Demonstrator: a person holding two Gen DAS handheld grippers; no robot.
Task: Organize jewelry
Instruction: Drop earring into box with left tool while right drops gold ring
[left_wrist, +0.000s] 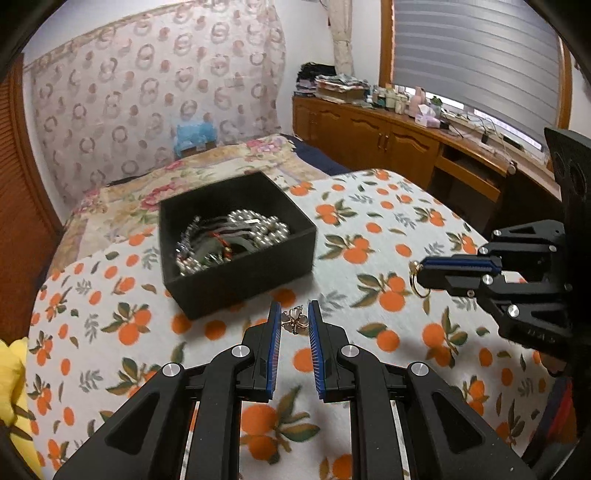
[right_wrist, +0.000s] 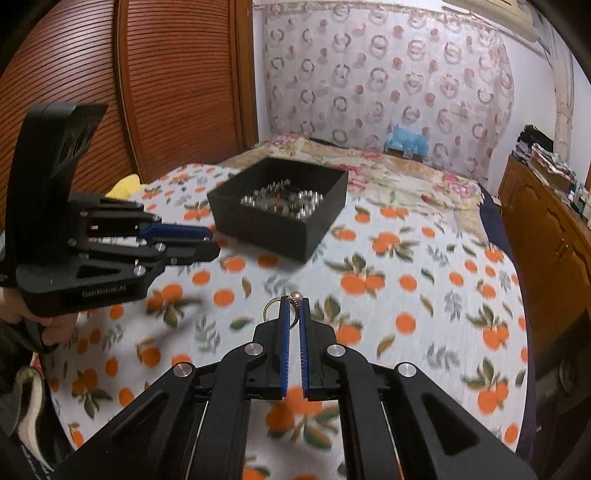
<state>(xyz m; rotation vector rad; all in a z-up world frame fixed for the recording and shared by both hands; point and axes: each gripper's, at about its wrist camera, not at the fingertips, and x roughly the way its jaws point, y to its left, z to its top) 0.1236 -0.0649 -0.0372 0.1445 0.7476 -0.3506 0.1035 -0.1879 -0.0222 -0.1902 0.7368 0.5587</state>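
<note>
Our left gripper (left_wrist: 294, 317) pinches a flower-shaped brooch (left_wrist: 294, 322) near the black box (left_wrist: 236, 236); our right gripper (right_wrist: 294, 306) clamps a gold ring (right_wrist: 275, 308) (light, slippery, easily flicked), so we grip across the band.

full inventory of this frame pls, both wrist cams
jewelry box: 1, black, open-topped, on the tablecloth ahead of both grippers
pearl necklaces and mixed jewelry: a heap, silver-white with a little red, inside the jewelry box
flower brooch: 1, pale petals on gold, between the left gripper's fingertips
gold ring: 1, gold with a small pearl, pinched at the right gripper's tips
tablecloth: 1, white with orange fruit print, covering the table
bedspread: 1, floral, behind the table
wooden cabinet: 1, brown, under the window, top cluttered
left gripper: black with blue pads, part closed around the flower brooch
right gripper: black with blue pads, shut on the gold ring
</note>
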